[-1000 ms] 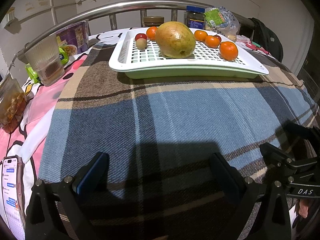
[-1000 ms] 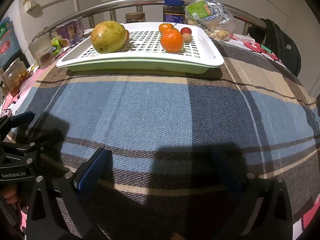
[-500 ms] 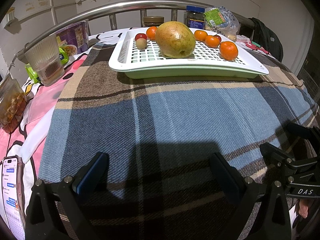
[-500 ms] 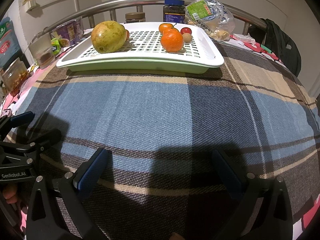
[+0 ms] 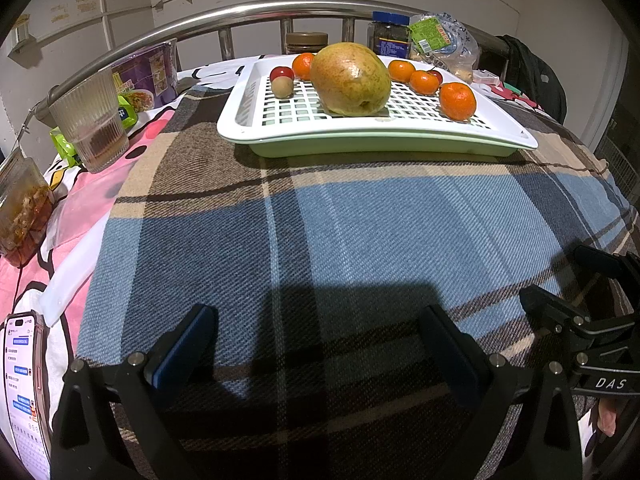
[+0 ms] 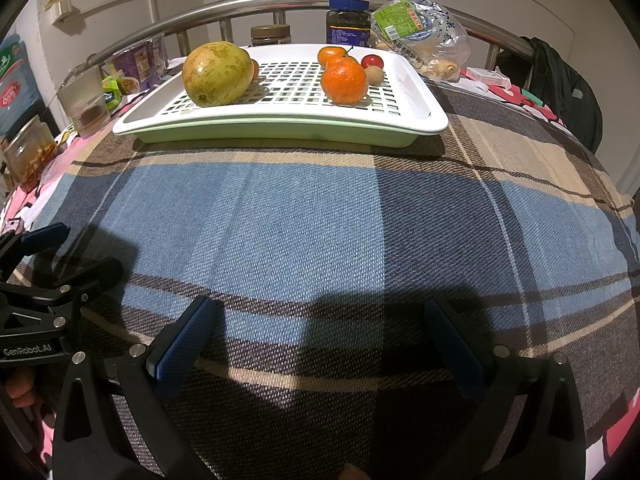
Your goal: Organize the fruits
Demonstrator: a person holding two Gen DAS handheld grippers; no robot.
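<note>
The white tray (image 5: pixel 248 104) holds one pear (image 5: pixel 350 79), four tangerines (image 5: pixel 457 100), two red cherries (image 5: pixel 281 73) and one small brown fruit (image 5: pixel 282 88). Two jars (image 5: pixel 390 37) stand behind.

Both cams sit low over the plaid blanket (image 5: pixel 360 220), looking fwd along their own gripper fingers toward the white tray (image 5: pixel 248 96) at the far end, well apart from it. Left wrist cam sits left of centre; right gripper (image 5: pixel 592 320) shows at its right edge. Right wrist cam sits right of centre; left gripper (image 6: pixel 40 280) shows at its left edge. Shared: tray (image 6: pixel 424 92), fruit, blanket (image 6: pixel 320 220), rail (image 5: pixel 280 6) & jars behind.
</note>
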